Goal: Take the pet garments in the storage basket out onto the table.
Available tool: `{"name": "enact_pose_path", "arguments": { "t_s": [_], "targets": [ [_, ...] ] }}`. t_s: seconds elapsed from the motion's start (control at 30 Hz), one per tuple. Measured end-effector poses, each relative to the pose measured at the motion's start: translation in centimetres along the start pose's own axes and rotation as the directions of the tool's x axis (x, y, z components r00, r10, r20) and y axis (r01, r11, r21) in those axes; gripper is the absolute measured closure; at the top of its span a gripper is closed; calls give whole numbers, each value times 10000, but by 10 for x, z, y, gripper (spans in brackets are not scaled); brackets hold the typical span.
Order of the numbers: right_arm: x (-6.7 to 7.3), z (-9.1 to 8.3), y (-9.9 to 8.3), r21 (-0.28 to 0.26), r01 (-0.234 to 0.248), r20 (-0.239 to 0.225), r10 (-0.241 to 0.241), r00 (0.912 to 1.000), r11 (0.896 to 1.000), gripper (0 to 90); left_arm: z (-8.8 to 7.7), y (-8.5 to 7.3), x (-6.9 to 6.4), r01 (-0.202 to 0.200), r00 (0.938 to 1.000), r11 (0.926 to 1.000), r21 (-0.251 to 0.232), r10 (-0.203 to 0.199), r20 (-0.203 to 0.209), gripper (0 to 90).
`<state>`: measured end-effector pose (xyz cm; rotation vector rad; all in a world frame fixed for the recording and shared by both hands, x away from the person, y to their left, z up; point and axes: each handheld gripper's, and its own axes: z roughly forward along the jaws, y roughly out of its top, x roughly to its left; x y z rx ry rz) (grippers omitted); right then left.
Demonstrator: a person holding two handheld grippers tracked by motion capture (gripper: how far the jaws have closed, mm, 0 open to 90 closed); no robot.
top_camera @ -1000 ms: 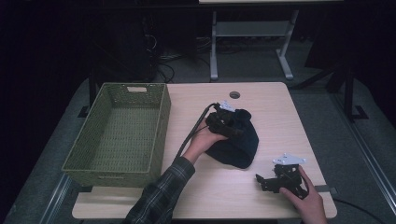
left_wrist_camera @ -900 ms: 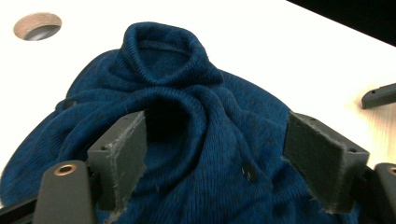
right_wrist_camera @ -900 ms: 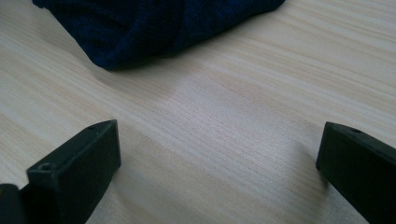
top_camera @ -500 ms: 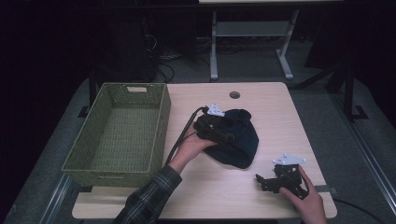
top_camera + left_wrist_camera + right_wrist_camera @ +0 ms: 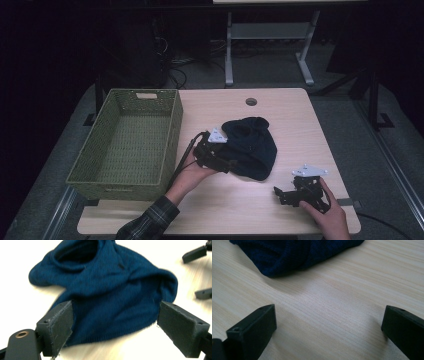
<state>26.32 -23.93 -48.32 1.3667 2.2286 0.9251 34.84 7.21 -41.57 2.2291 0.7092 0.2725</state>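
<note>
**Left gripper pulling back off the hat**

Backing toward the basket [image 5: 125, 145], the left gripper [image 5: 227, 164] is letting its jaws spread wide, free of the blue knit hat [image 5: 252, 147] lying mid-table [image 5: 280, 105]. Right gripper [image 5: 285, 194] is resting wide open nearby.

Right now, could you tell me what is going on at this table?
A person works with a gripper in each hand on a wooden table. The left gripper sits at the edge of a dark blue knit beanie lying flat mid-table; its jaws have just been opening and stand wide, the hat's edge between them but not pinched. The right gripper rests open on bare wood nearer the person, apart from the hat. A green woven basket stands to the left.
</note>
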Motion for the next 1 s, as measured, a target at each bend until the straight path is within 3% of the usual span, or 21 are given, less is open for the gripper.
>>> {"name": "enact_pose_path", "arguments": {
  "t_s": [0.17,0.43,0.7,0.8,0.93,1.0],
  "targets": [
    [0,0,0,-4,3,0,-3,10000,10000,0,-4,-21,-8,22,9989,9999,-143,-28,-471,130],
    [0,0,0,-5,6,-2,-6,10000,10000,0,-1,-53,-19,-39,9966,9984,562,85,-815,129],
    [0,0,0,-8,22,-5,-22,10000,10000,0,0,-77,-20,372,9973,9945,982,-307,-669,129],
    [0,0,0,-10,31,-8,-31,10000,10000,0,-3,-81,-21,337,9973,9965,768,-285,-679,128],
    [0,0,0,-9,23,-8,-23,10000,10000,0,-6,-91,-21,263,9978,9996,142,-254,-618,128],
    [0,0,0,-9,29,-5,-29,10000,10000,0,-8,-93,-21,297,9974,9995,140,-287,-661,128]
  ]
}}
